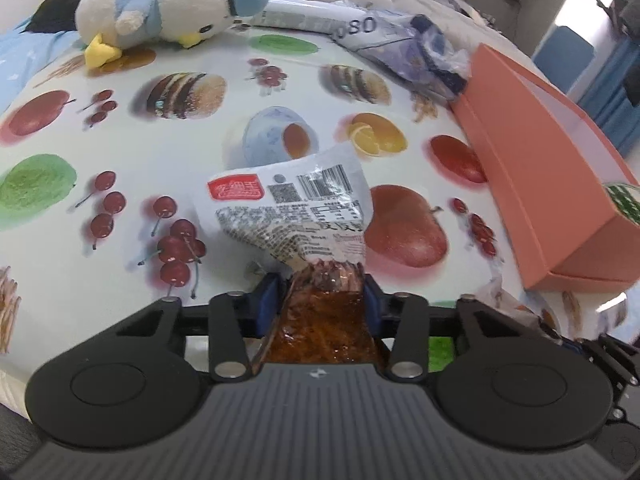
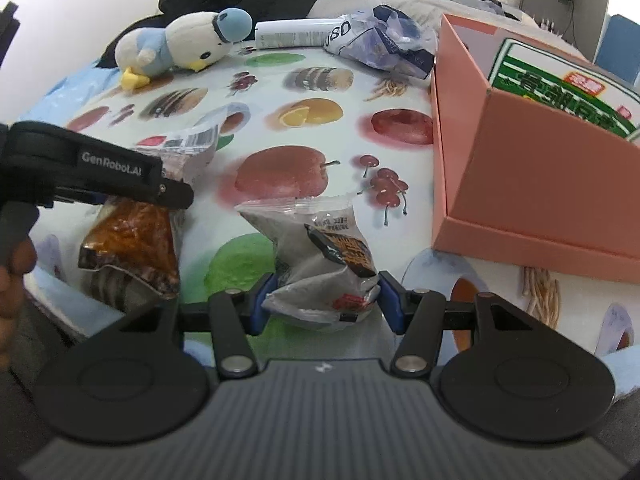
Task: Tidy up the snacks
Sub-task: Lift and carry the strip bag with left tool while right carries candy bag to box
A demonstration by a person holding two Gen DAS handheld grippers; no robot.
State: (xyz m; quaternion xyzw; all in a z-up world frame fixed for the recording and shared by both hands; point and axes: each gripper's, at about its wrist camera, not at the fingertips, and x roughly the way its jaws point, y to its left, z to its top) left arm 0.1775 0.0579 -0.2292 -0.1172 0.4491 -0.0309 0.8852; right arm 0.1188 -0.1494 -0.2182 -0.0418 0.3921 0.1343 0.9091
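A clear snack packet (image 1: pixel 304 216) with reddish-brown contents is clamped between the jaws of the left gripper (image 1: pixel 320 300), its long axis pointing forward, printed end raised above the surface (image 1: pixel 200 128). A grey snack packet (image 2: pixel 324 256) is clamped crumpled in the right gripper (image 2: pixel 324 300), long axis also forward. An orange box (image 2: pixel 532 184) lies just to the right; a plush bird (image 2: pixel 180 48) and a blue bag (image 2: pixel 384 40) lie beyond.
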